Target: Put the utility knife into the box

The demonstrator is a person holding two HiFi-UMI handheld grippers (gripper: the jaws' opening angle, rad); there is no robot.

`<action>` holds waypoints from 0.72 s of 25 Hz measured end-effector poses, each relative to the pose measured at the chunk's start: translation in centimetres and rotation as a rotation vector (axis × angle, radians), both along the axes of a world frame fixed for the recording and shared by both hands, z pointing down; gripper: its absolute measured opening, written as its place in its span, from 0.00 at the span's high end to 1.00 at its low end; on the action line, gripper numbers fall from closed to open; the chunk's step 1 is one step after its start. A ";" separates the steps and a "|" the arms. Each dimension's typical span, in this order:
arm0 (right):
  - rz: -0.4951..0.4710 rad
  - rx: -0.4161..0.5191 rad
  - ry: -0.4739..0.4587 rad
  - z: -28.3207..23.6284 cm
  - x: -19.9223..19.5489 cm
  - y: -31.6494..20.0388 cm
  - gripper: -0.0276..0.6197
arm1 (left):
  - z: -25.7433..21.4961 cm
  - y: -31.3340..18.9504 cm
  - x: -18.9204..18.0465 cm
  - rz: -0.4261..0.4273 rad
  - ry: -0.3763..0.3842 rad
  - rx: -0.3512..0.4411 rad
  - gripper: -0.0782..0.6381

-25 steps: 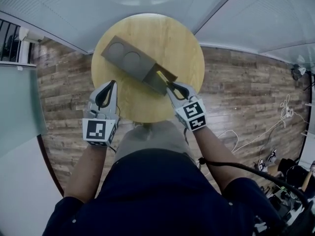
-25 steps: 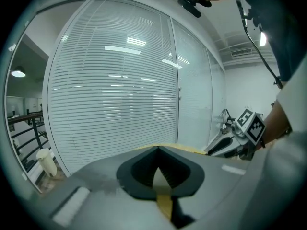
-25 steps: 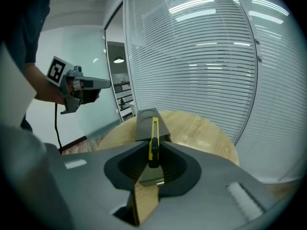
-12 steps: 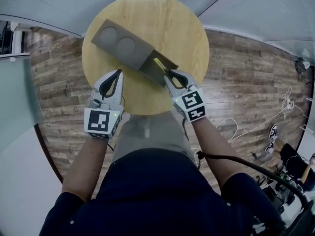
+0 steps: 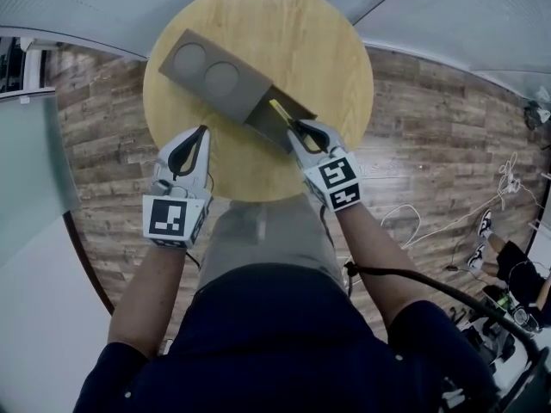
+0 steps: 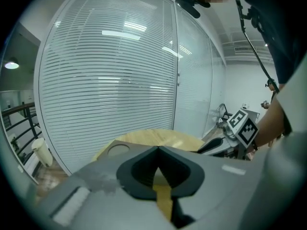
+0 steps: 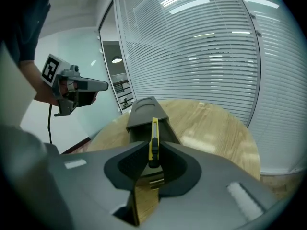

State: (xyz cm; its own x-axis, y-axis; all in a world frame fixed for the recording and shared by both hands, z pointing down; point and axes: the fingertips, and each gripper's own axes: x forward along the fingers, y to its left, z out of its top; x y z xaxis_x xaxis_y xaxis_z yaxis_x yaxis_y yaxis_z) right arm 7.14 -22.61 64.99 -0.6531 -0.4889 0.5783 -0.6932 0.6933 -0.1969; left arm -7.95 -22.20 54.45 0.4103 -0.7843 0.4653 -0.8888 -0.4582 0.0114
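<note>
The round wooden counter (image 5: pixel 331 54) carries one grey box (image 5: pixel 215 80), a long body with two circular recesses in its top. It lies diagonally, and its open end (image 5: pixel 277 129) sits directly ahead of and below the right jaws. The left gripper (image 5: pixel 198 138) hangs over the near edge of the counter, well to the left of the right jaws and apart from the box. Its jaws are closed tip to tip with nothing between them, so it takes no part in the grip. The right gripper (image 5: pixel 300 132) is at the open end of the box, with its jaws clamped on the rear of the utility knife (image 7: pixel 153 137). The yellow body of the knife projects forward from the jaws, in line with the long axis of the box and over the open section. Status: pick-up and transport are judged complete, and the knife is aligned with the opening. Whether its forward end already touches the floor of the open section cannot be determined. Remaining: lower the knife fully into the open section, open the right jaws to release it, and withdraw. The knife is not yet released, so the task is judged largely but not fully done.
</note>
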 end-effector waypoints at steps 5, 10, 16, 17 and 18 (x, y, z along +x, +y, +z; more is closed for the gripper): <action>-0.015 0.010 -0.008 -0.3 0.9 0.3 0.79 | -0.7 0.2 1.4 -0.008 0.005 0.010 0.89; -0.015 0.018 -0.005 -1.3 1.0 0.3 0.76 | -2.1 0.1 1.8 -0.003 0.004 0.028 0.89; -0.017 0.043 0.008 -3.7 1.1 1.4 0.76 | -4.2 -0.1 2.0 0.021 0.007 0.059 0.89; -0.019 0.047 0.009 -4.2 1.1 1.7 0.76 | -4.6 -0.2 2.2 0.029 0.013 0.069 0.89; -0.018 0.053 0.009 -4.6 1.0 1.9 0.75 | -5.0 -0.3 2.4 0.035 0.019 0.077 0.89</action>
State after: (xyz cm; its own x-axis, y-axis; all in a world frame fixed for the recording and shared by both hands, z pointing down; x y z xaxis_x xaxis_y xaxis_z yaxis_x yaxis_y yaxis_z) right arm 8.18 -20.76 60.42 -0.6568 -0.5070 0.5582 -0.6822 0.7148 -0.1534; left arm -5.54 -22.46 49.46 0.4467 -0.8024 0.3958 -0.8720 -0.4895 -0.0082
